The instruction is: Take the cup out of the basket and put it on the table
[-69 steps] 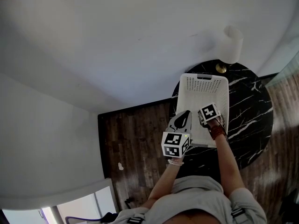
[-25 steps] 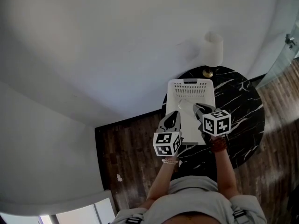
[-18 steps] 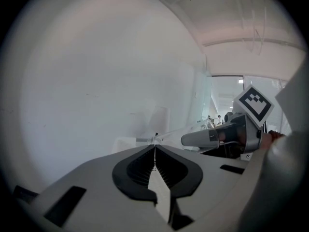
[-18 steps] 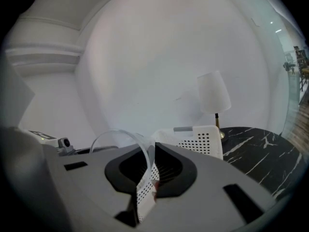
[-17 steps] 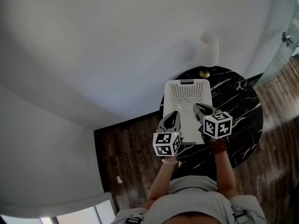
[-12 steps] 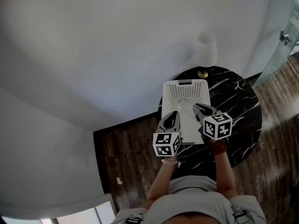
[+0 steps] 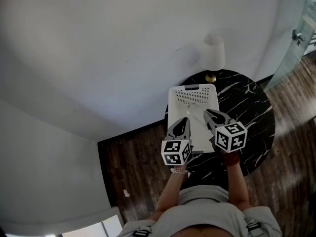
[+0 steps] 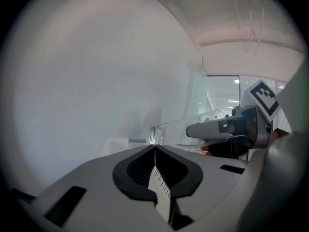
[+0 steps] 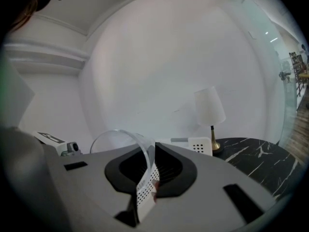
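Cup (image 9: 123, 143) rim is pinched by the right gripper (image 9: 151, 150) above the basket (image 7: 193, 94); smooth glass could slip out. Left gripper (image 8: 155, 147) is closed, empty.

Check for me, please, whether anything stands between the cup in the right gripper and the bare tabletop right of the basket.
Only the basket's right wall lies on that path. The right gripper holds the cup over the basket; the table beyond looks bare, and the lamp stands clear at its far edge.
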Demonstrator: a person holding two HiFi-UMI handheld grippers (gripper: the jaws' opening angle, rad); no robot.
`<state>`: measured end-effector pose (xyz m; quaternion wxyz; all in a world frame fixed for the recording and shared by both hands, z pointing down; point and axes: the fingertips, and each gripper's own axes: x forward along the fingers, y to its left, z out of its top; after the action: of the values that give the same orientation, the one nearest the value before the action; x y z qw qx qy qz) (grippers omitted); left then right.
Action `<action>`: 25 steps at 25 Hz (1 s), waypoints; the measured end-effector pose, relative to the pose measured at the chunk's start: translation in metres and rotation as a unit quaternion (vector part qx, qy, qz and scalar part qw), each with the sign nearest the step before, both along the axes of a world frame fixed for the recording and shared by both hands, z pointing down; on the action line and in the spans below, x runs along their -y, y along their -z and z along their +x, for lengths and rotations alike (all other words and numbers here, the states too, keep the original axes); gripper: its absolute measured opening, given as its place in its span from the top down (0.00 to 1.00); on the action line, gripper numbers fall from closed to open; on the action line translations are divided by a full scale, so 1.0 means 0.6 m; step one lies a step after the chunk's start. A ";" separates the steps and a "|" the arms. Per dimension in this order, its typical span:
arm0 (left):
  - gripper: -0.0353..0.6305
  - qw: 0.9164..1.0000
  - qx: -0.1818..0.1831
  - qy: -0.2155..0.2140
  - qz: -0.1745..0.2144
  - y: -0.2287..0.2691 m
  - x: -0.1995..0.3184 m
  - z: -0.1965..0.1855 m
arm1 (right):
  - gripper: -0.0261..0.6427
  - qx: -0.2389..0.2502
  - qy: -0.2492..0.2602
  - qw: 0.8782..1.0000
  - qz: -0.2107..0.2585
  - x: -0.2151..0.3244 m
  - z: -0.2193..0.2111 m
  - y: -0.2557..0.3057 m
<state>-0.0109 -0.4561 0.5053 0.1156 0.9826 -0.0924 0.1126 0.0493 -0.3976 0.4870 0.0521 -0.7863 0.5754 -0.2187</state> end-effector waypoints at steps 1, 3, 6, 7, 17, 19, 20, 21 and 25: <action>0.94 1.000 -0.001 -0.001 0.001 0.001 0.000 0.001 | 0.91 -0.002 -0.001 1.000 0.003 -0.002 -0.001 0.003; 0.94 1.000 -0.002 -0.002 0.001 0.002 -0.001 0.003 | 0.91 -0.006 -0.003 1.000 0.009 -0.004 -0.002 0.008; 0.94 1.000 -0.002 -0.002 0.001 0.004 -0.002 0.003 | 0.91 -0.014 -0.007 1.000 0.011 -0.006 -0.002 0.013; 0.94 1.000 -0.002 -0.002 0.002 0.005 -0.002 0.003 | 0.91 -0.016 -0.008 1.000 0.013 -0.006 -0.002 0.015; 0.94 1.000 0.003 -0.008 0.010 0.006 -0.005 0.004 | 0.91 -0.019 -0.004 1.000 0.015 -0.006 -0.005 0.020; 0.94 1.000 0.005 -0.009 0.014 0.006 -0.005 0.006 | 0.91 -0.019 -0.003 1.000 0.016 -0.006 -0.005 0.021; 0.94 1.000 0.006 -0.010 0.016 0.005 -0.005 0.006 | 0.91 -0.019 -0.002 1.000 0.016 -0.006 -0.005 0.021; 0.94 1.000 0.007 -0.010 0.018 0.005 -0.005 0.006 | 0.91 -0.020 -0.002 1.000 0.016 -0.005 -0.005 0.021; 0.94 1.000 0.006 -0.013 0.018 0.005 -0.006 0.008 | 0.91 -0.020 -0.001 1.000 0.014 -0.006 -0.002 0.022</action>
<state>-0.0058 -0.4524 0.5022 0.0955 0.9849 -0.0825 0.1185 0.0479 -0.3943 0.4736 0.0513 -0.7904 0.5785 -0.1947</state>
